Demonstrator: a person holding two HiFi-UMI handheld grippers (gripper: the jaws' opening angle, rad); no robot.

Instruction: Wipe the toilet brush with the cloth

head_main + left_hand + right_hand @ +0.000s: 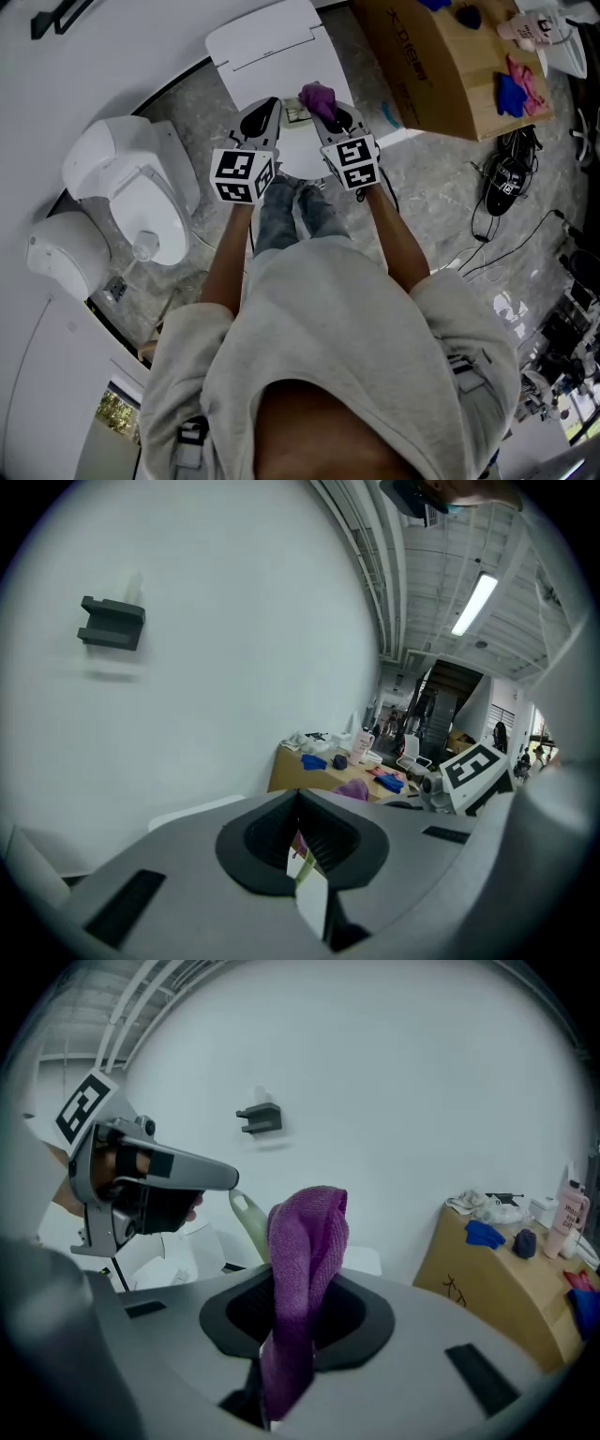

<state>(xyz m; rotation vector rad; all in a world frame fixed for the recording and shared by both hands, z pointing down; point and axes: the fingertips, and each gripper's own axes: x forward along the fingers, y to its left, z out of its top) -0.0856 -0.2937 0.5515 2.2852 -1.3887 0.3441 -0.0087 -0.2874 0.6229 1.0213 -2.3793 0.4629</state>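
My left gripper is shut on a thin pale-green toilet brush handle; in the left gripper view that handle is pinched between the jaws. The brush's head is hidden. My right gripper is shut on a purple cloth, which stands up out of its jaws in the right gripper view. There the left gripper is to the left, with the handle's looped tip poking toward the cloth and close beside it. Both grippers are held up side by side in front of the person.
A white toilet and a rounded white bin stand at the left. A white cabinet top lies ahead. A cardboard box with cloths on it is at the right, and cables lie on the floor. A dark bracket is on the wall.
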